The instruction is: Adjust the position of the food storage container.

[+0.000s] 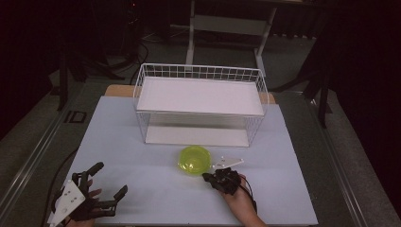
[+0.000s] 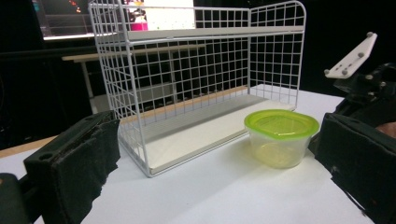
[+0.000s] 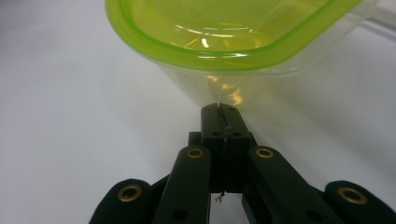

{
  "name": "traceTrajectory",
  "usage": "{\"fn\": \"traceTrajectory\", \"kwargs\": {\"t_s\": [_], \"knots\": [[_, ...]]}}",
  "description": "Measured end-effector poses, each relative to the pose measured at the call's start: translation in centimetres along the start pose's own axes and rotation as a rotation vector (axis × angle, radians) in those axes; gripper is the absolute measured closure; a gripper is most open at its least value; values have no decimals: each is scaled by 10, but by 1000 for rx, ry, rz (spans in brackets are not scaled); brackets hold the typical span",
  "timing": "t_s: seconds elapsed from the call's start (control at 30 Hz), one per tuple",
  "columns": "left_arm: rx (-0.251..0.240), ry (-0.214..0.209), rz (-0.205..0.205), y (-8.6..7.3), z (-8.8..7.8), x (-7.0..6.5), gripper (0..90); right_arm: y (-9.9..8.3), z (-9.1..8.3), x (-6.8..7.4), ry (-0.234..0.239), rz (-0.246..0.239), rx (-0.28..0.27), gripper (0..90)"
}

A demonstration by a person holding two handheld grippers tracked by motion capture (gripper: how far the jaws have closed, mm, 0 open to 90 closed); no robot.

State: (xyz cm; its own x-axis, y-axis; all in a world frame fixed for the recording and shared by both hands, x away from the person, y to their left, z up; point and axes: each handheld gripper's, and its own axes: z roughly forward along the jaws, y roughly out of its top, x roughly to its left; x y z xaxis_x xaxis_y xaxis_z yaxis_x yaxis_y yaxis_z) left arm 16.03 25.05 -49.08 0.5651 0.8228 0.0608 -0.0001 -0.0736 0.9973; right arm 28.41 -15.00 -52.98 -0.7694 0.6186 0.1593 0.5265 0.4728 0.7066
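The lidded green container (image 1: 194,160) stands on the worktop (image 1: 142,189) just in front of the white wire rack (image 1: 201,101), near its lower shelf. The right gripper (image 1: 206,177) sits just beside the container, at its near right side; in the right gripper view its jaws are pressed fully together, with nothing between them, their tips right at the foot of the container's clear wall (image 3: 224,79). Whether they touch it is hard to tell. The left gripper (image 1: 111,182) rests well apart at the worktop's near left corner, its jaws spread wide and empty.

The worktop is a pale sheet over a wooden board, and the room around it is dark, with a grey floor and a table frame behind the rack.

In the right gripper view the container is cut off at the top edge. In the left gripper view, the container's right edge is hidden by a jaw.
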Motion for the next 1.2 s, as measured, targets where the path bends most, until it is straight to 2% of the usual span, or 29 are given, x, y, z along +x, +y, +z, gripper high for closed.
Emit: {"fn": "traceTrajectory", "kwargs": {"t_s": [0.13, 0.2, 0.27, 0.33, 0.43, 0.47, 0.5, 0.53, 0.57, 0.63, 0.67, 0.73, 0.77, 0.83, 0.87, 0.9, 0.93, 0.97, 1.0, 1.03, 1.07, 1.13, 1.2], "knots": [[-1, -4, -3, 0, 0, 0, 4, 0, -6, 1, 0, 4, -28, 900], [-3, -16, -12, 0, 1, 0, 3, -1, -13, 3, -17, 7, -52, 894], [-2, -27, -17, 0, 2, -1, 4, -2, -19, 3, -16, 13, -65, 834], [8, -44, -23, 0, 5, -3, 4, -4, -26, 3, -24, 14, -87, 728], [23, -41, -8, -1, 10, -4, 3, -6, -35, 2, -43, 19, -125, 477], [29, -45, -12, -1, 12, -4, 3, -8, -39, 1, -47, 29, -157, 404], [29, -45, -12, -1, 12, -4, 3, -8, -39, 1, -47, 29, -157, 404], [41, -61, -21, 0, 16, -4, 3, -9, -42, 0, -54, 29, -180, 301], [43, -60, -19, 0, 18, -4, 3, -10, -45, 0, -19, -3, -164, 173], [57, -81, -22, 1, 22, -5, 3, -10, -50, 2, -30, -25, -189, 188], [65, -74, -17, 1, 25, -7, 3, -10, -52, 3, -12, -31, -199, 161], [92, -94, -16, 2, 30, -9, 3, -9, -55, 6, 7, -36, -241, 175], [118, -110, -18, 4, 34, -11, 3, -7, -56, 6, 0, -26, -228, 189], [136, -170, -54, 5, 39, -12, 3, -3, -55, 5, -17, -32, -214, 218], [144, -198, -69, 6, 42, -13, 3, -2, -55, 5, -8, -38, -218, 219], [143, -211, -80, 7, 44, -14, 3, 0, -55, 5, -8, -34, -214, 221], [143, -211, -80, 7, 44, -14, 3, 0, -55, 5, -8, -34, -214, 221], [160, -236, -98, 10, 52, -16, 3, 0, -55, 5, -18, -35, -219, 223], [155, -245, -96, 11, 55, -16, 3, 4, -54, 9, -63, -66, -219, 223], [170, -236, -102, 12, 59, -17, 3, 6, -53, 9, -74, -71, -209, 223], [194, -234, -118, 13, 65, -16, 3, 7, -53, 9, -64, -70, -208, 223], [213, -258, -165, 14, 76, -14, 3, 10, -53, 6, -38, -55, -218, 214], [225, -274, -180, 15, 85, -14, 3, 12, -55, 5, -38, -61, -250, 199]]}}
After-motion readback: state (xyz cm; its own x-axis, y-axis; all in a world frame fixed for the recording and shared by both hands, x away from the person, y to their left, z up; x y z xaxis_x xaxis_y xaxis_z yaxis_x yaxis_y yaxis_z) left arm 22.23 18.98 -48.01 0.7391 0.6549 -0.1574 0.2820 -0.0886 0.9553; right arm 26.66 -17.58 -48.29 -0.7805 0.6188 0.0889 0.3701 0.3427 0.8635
